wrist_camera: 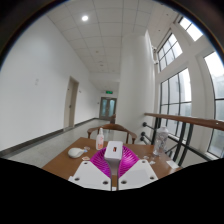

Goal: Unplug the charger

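Tongs [113, 163] stand open around a white charger [116, 151] that sits between the pink pads near the worktop's [62, 163] middle, bottle [102, 138] beyond, so I judge the grip unfinished and the unplugging pull not yet made.

The gripper [116, 163] is held over a wooden tabletop [75, 167] in a bright corridor, its jaws apart with magenta pads [104, 161] facing inward. A small white block, probably the charger [116, 151], stands between them; contact cannot be judged. At ten o'clock from it lies a white bowl-like object [77, 152]. A spray bottle [101, 139] stands at eleven o'clock, beyond the jaws. Tall windows [180, 92] rise at two o'clock, and a door [72, 103] stands at ten o'clock.
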{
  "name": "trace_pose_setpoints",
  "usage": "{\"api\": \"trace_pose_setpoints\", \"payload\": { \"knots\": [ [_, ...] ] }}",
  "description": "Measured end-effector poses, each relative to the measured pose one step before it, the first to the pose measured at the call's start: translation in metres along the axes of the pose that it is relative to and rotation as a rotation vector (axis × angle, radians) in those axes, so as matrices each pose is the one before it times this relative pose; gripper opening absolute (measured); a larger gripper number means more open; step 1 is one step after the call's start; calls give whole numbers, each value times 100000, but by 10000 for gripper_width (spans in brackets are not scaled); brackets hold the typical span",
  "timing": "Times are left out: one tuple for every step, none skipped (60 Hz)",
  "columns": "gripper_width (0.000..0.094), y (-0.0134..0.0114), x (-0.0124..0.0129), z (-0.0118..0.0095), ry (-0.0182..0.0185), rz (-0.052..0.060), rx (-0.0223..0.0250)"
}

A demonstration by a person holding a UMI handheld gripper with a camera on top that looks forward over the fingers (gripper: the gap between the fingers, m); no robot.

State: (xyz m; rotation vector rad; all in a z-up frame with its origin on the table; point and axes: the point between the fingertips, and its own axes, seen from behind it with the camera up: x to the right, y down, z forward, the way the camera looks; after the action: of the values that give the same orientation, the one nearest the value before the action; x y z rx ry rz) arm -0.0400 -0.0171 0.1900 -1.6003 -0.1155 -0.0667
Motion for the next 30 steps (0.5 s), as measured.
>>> {"api": "trace_pose_setpoints", "payload": {
  "knots": [
    [60, -335, 15, -201, -1232, 717, -602],
    [60, -472, 61, -190, -820, 1523, 150],
    [61, -485, 166, -158, -416, 1693, 515],
    [61, -256, 158, 37, 55, 1145, 150],
    [61, -116, 325, -151, 254, 435, -423],
    [60, -11, 396, -155, 494, -180, -784],
    [60, 48, 433, -199, 660, -343, -775],
    [60, 64, 435, -212, 687, -206, -600],
    [59, 87, 372, -191, 503, 36, -502],
    [59, 157, 360, -187, 221, 226, -665],
    [60, 275, 177, -197, -122, 320, -917],
    [59, 452, 128, -165, -509, 289, -1404],
    [60, 666, 175, 194, -813, 548, -1675],
    [60, 686, 99, -113, -735, 791, -1868],
    [60, 716, 121, -57, -490, 974, -1740],
    [60, 784, 226, 7, -133, 914, -1768],
    [60, 848, 320, -57, 104, 553, -1882],
    [60, 885, 394, -39, 310, 69, -1987],
    [59, 1158, 149, 84, 443, -383, -2132],
    [60, 985, 443, 66, 486, -475, -2356],
    [60, 927, 382, -3, 171, -616, -2528],
    [60, 1130, 252, 32, -60, -737, -2909],
    [59, 1173, 212, 76, -296, -580, -3017],
    [59, 1117, 202, 75, -503, -319, -3086],
    [60, 1102, 174, 83, -631, -83, -2995],
    [61, 990, 123, 134, -549, 205, -2593],
    [60, 934, -101, 173, -178, 367, -2223],
    [60, 920, 141, 267, -331, 390, -1813],
    [60, 786, 200, 123, -126, 100, -2067],
    [60, 720, 218, 141, -4, -204, -1856]
  ]
}}
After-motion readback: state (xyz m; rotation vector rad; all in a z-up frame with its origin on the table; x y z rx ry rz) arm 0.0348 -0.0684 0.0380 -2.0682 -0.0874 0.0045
